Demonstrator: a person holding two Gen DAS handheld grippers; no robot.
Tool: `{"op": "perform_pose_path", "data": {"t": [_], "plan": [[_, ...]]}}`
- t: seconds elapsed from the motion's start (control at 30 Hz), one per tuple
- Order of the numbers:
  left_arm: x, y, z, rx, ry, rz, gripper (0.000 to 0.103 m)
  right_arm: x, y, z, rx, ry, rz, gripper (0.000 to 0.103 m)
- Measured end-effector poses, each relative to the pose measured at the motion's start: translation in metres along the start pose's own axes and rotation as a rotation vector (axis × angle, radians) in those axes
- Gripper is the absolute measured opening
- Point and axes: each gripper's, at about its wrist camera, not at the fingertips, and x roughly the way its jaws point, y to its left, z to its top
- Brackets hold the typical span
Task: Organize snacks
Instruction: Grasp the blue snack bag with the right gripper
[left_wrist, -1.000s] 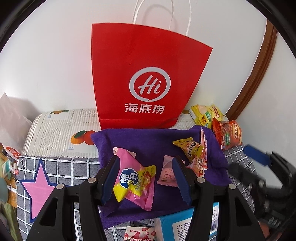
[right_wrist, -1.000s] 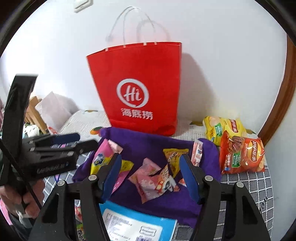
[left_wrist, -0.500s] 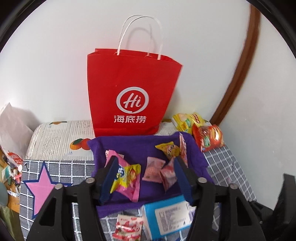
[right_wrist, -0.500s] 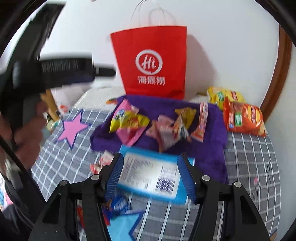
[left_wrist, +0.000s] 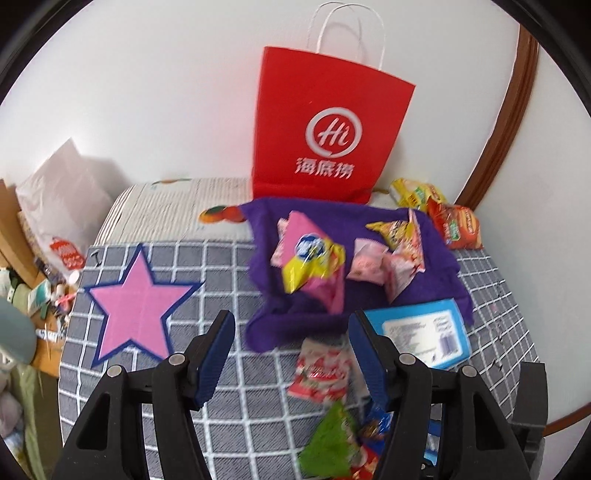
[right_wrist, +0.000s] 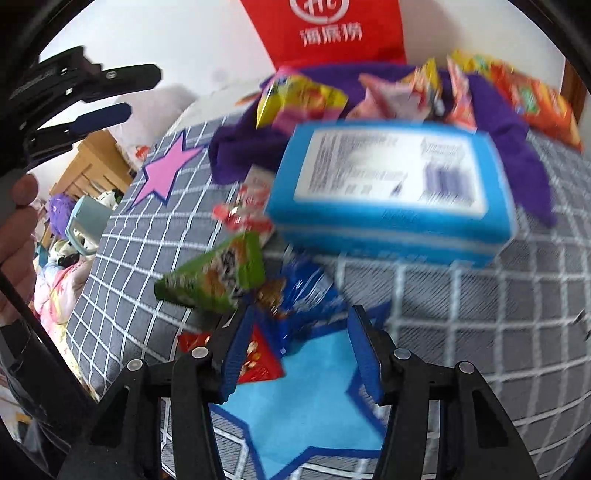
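Note:
A red paper bag stands at the back, behind a purple cloth holding a pink-and-yellow packet and several small snacks. My left gripper hovers open off the cloth's near edge, above a red-and-white packet; nothing is between its fingers. Low over the table front, my right gripper has its jaws closing. A blue foil packet lies just ahead of its tips, untouched. A green triangular packet, a red packet and a blue box lie nearby.
Orange and yellow chip bags sit at the back right by a brown door frame. The checked tablecloth carries a pink star and a blue star. A white plastic bag and clutter lie off the left edge.
My left gripper has drawn back from the cloth and shifted left. My right gripper has dropped and tilted down toward the packets at the table front, its jaws narrowing.

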Motion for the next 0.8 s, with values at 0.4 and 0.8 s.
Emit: {"op": "perform_pose_path", "data": {"t": [0.4,0.8], "plan": [[-0.001,0.026,-0.020,-0.027,0.013,-0.013,0.062,0.027,-0.005,0.003,0.180,0.017,0.049,0.056],[0.011,0.034,-0.026,-0.032,0.041,-0.027,0.062,0.032,-0.002,0.018,0.286,-0.043,-0.034,0.065]]}}
